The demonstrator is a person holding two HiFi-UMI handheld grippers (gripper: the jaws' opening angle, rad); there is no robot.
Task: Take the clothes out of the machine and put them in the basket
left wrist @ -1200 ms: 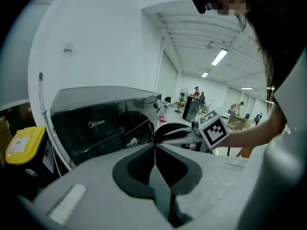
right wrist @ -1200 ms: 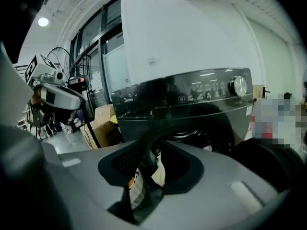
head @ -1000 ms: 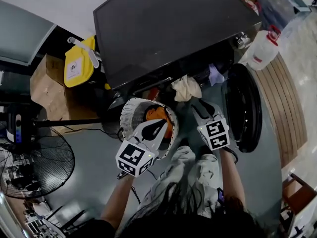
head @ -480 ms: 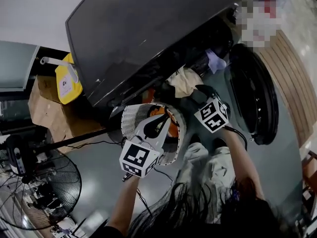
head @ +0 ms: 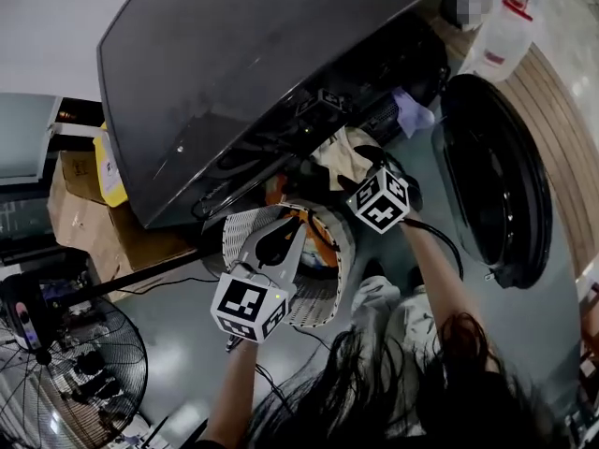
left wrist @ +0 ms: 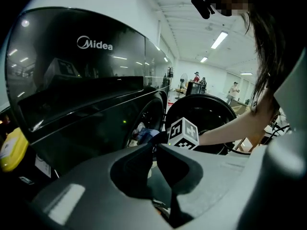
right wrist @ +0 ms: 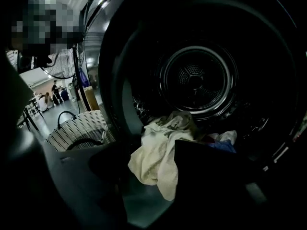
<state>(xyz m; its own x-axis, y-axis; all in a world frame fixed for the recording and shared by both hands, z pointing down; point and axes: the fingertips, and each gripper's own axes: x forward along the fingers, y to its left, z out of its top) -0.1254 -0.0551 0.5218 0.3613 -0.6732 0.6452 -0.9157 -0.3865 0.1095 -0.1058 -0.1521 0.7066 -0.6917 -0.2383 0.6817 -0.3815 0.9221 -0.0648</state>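
The dark washing machine (head: pixel 281 54) has its round door (head: pixel 496 176) swung open. A cream cloth (head: pixel 339 152) hangs out of the opening, with bluish clothes (right wrist: pixel 220 145) behind it in the drum (right wrist: pixel 196 80). My right gripper (head: pixel 353 164) is at the opening, open. In the right gripper view the cream cloth (right wrist: pixel 156 157) lies between its spread jaws, ungripped. The white woven basket (head: pixel 245 227) stands on the floor by the machine, holding an orange garment (head: pixel 318 241). My left gripper (head: pixel 295 227) hovers over the basket, shut and holding nothing.
A floor fan (head: pixel 65 372) stands at the lower left, and a cardboard box (head: pixel 84 209) with a yellow container (head: pixel 110 171) sits left of the machine. A white jug (head: pixel 496 36) stands beyond the door. The person's light trousers (head: pixel 393 307) are just behind the basket.
My right gripper has moved up to the machine's opening, at the cream cloth. The left gripper has stayed over the basket. The head view has swung closer to the machine.
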